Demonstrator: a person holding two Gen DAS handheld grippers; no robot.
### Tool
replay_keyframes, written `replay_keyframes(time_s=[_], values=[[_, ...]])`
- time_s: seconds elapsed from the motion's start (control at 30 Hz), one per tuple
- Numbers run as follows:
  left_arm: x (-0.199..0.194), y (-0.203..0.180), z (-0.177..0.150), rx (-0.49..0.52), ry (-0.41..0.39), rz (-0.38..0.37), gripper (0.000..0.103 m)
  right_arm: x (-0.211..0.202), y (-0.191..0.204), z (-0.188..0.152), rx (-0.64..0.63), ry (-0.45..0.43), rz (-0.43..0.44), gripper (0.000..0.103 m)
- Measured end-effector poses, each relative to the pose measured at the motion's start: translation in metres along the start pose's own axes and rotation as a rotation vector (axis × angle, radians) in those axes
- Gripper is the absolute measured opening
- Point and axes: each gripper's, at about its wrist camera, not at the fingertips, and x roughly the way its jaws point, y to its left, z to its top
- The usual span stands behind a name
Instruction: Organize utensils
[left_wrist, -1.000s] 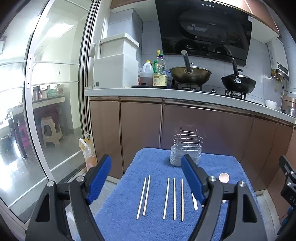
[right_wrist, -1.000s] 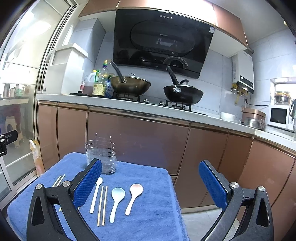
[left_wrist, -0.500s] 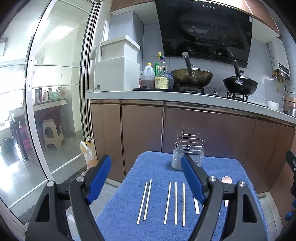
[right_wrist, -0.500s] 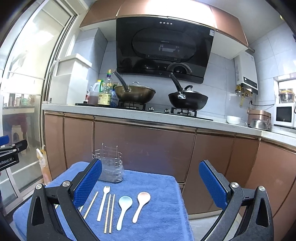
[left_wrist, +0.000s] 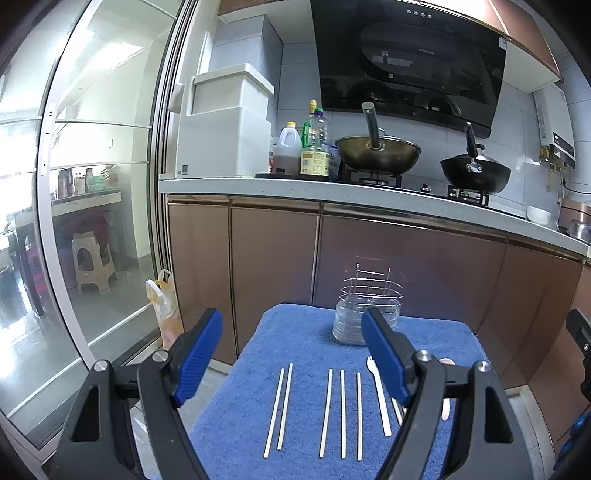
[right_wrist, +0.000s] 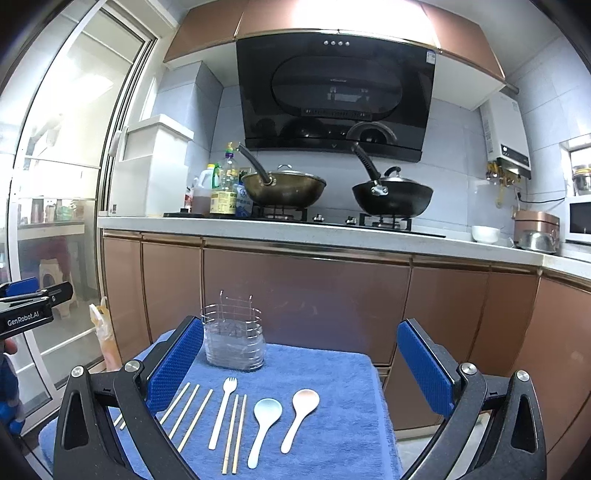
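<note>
Both tools, left tool (left_wrist: 291, 356) and right tool (right_wrist: 300, 360), spread wide and empty, have risen slightly above the counter (right_wrist: 332, 369); the utensils (right_wrist: 221, 417) lie untouched near its front edge, the holder (right_wrist: 233, 341) unfilled.

- You have seven chopsticks (right_wrist: 195, 417) on the towel (right_wrist: 343, 406): a pair at the far left, three singles, and a pair right of the fork.
- You have one fork (right_wrist: 221, 413), white.
- You have two spoons (right_wrist: 264, 421): one pale blue, one pink.
- You have one wire holder (right_wrist: 233, 343).
- One towel, blue.
- On the counter you can count two woks (right_wrist: 284, 190), one white bowl (right_wrist: 485, 233), and two bottles (right_wrist: 223, 188) that show clearly.
</note>
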Motion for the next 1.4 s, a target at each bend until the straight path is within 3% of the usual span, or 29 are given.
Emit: replay_keyframes(time_s=[0.33, 0.77, 0.9, 1.13, 1.4], values=[[0.025, -0.001, -0.003, 0.011, 0.042, 0.009, 0.077, 0.019, -0.004, -0.001, 0.002, 0.038, 0.009, 0.103], [0.066, 0.027, 0.006, -0.048, 0.096, 0.032, 0.077, 0.066, -0.021, -0.004, -0.013, 0.167, 0.058, 0.101], [0.085, 0.025, 0.004, -0.022, 0.158, 0.005, 0.077, 0.09, -0.033, -0.01, 0.011, 0.235, 0.094, 0.089], [0.134, 0.016, -0.013, -0.024, 0.327, -0.092, 0.076, 0.13, -0.05, -0.032, 0.029, 0.347, 0.123, 0.075], [0.209, -0.015, -0.047, -0.027, 0.579, -0.194, 0.075, 0.198, -0.068, -0.075, 0.093, 0.554, 0.218, 0.055]])
